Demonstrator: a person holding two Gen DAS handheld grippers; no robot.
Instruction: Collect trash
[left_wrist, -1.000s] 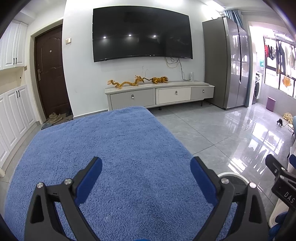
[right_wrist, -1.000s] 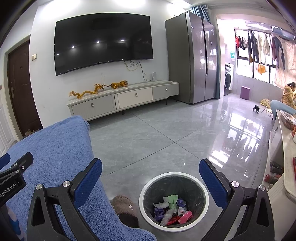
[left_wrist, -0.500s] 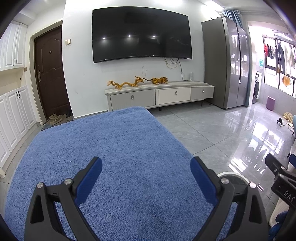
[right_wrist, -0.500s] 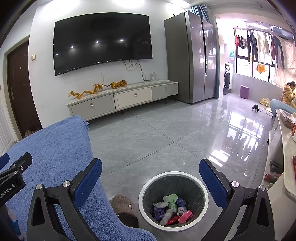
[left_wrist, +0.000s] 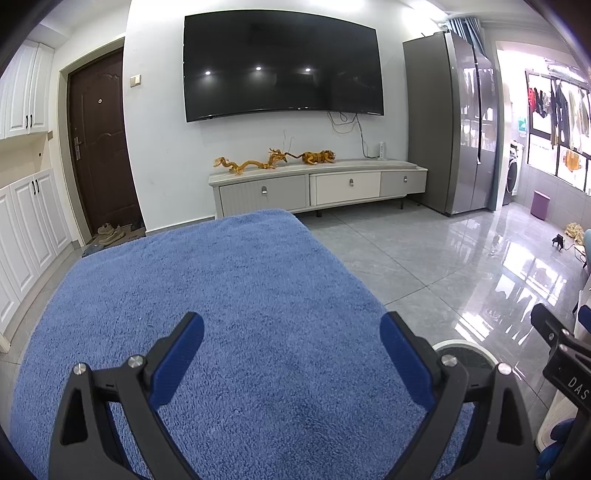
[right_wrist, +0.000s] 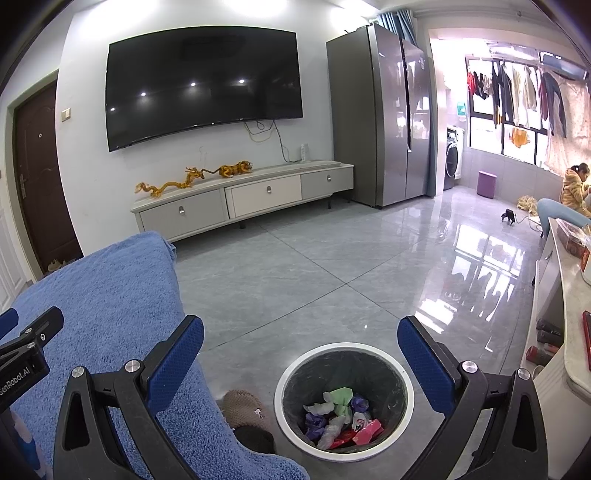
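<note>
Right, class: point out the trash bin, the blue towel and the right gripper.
trash bin (right_wrist: 403, 373), right wrist view, white rim.
blue towel (left_wrist: 236, 295), left wrist view, bare middle.
right gripper (right_wrist: 300, 347), right wrist view, midway between its open fingertips.

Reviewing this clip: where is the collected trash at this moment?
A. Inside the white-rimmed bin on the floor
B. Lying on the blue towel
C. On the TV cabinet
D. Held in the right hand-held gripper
A: the crumpled wrappers lie at the bottom of the bin, while the right hand-held gripper and left hand-held gripper are open and empty, and the blue towel shows no trash.
</note>
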